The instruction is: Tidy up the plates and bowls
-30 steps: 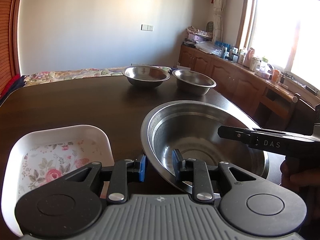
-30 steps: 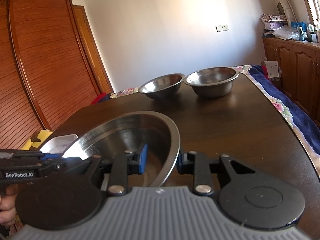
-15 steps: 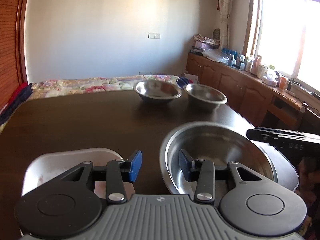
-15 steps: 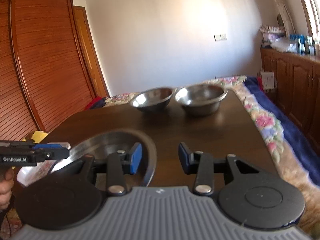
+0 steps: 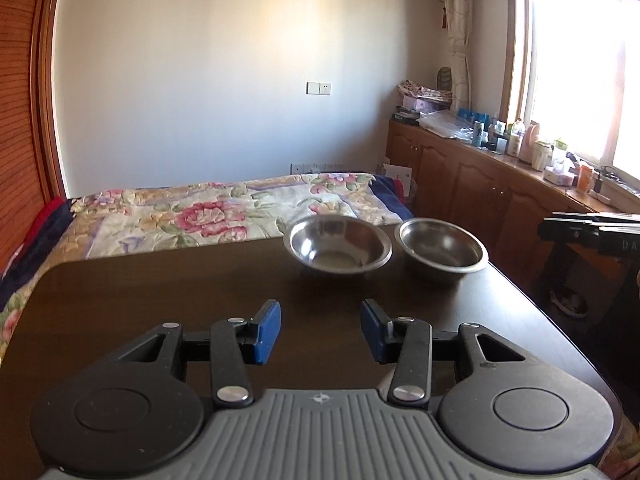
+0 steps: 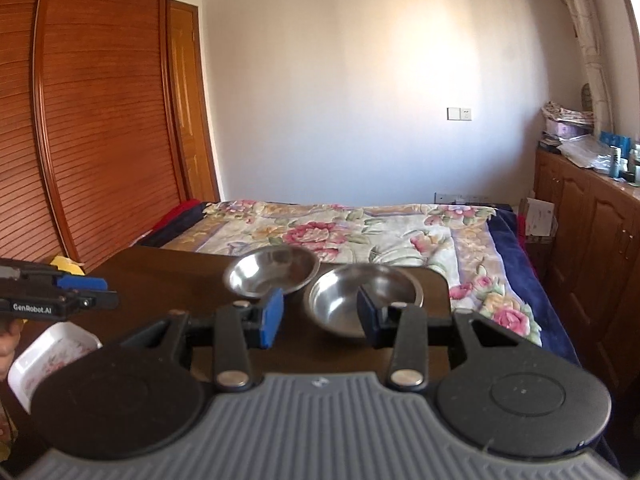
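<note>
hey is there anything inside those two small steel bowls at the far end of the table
Both look empty: the left bowl and right bowl show bare steel. In the right wrist view, the right tool covers part of one.

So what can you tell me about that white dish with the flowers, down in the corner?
The white dish shows only in the right wrist view, at the lower left. It is a shallow tray with rounded corners, a glossy white raised rim, and a pink and green floral print on its flat bottom. It looks like melamine or ceramic; I cannot tell which. It lies flat, and nothing can be seen in it. The right hand-held gripper's body hides its near part, and the left hand-held gripper shows above it.
</note>
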Action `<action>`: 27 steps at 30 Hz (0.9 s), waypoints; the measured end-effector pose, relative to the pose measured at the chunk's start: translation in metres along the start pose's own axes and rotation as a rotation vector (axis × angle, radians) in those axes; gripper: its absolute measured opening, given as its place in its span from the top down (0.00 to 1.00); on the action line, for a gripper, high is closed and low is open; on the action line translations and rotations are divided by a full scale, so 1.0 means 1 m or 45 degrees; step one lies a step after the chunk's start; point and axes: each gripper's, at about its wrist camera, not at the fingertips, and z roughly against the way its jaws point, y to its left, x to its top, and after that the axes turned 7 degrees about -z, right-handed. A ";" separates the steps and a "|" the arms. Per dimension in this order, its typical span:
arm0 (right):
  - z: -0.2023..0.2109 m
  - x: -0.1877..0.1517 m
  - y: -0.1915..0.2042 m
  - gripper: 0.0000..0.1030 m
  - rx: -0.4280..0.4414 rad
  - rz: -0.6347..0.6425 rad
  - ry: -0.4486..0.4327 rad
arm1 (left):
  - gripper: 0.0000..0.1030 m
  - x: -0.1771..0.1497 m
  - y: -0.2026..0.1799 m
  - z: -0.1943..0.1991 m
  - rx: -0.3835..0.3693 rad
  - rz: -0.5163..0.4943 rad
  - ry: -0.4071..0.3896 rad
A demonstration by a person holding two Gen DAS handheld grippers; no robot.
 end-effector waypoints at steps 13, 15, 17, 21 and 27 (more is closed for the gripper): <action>-0.079 0.035 -0.014 0.59 0.095 0.086 0.176 | 0.54 0.037 0.012 -0.069 0.019 -0.033 0.063; -0.092 0.039 -0.013 0.59 0.118 0.092 0.205 | 0.54 0.040 0.014 -0.080 0.015 -0.025 0.077; -0.107 0.042 -0.011 0.59 0.141 0.094 0.242 | 0.54 0.043 0.016 -0.090 0.010 -0.023 0.089; -0.134 0.045 -0.008 0.59 0.158 0.118 0.313 | 0.54 0.045 0.020 -0.110 0.002 -0.007 0.115; -0.164 0.046 0.000 0.60 0.156 0.152 0.381 | 0.56 0.046 0.022 -0.136 -0.005 0.031 0.163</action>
